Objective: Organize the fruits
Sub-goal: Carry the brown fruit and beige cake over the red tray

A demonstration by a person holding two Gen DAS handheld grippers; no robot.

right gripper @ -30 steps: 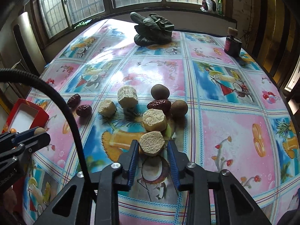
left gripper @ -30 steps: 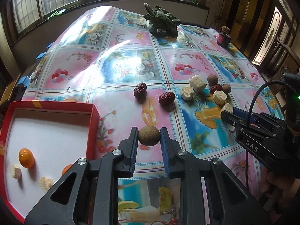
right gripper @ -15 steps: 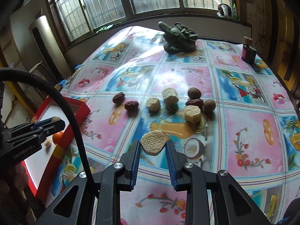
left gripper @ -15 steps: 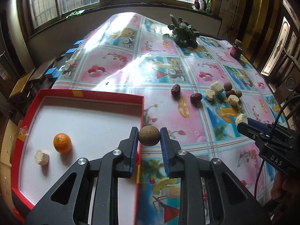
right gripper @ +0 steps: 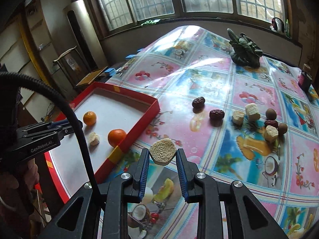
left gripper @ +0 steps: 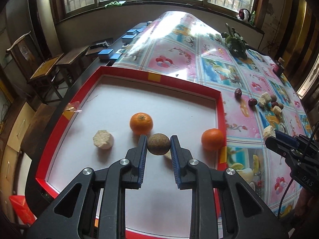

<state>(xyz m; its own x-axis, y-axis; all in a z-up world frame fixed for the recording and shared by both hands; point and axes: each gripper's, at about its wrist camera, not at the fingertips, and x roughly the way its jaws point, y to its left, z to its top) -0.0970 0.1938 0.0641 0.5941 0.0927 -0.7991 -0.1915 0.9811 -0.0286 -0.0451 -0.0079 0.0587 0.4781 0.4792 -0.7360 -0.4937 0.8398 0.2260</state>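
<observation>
My left gripper is shut on a round brown fruit and hangs over the red box, whose white floor holds two oranges and a pale chunk. A second pale piece is half hidden behind the gripper. In the right wrist view my right gripper is shut on a pale cut fruit chunk, above the tablecloth just right of the box's corner. Loose on the cloth lie red dates, pale chunks and brown round fruits.
A bunch of dark leafy greens and a small dark jar stand at the table's far end. Wooden stools and blue blocks sit beyond the left edge. A hand holds the left gripper at the far left.
Both grippers have swung left with their loads. The left one went from over the cloth to over the red box. The right one left the fruit cluster and now nears the box.
</observation>
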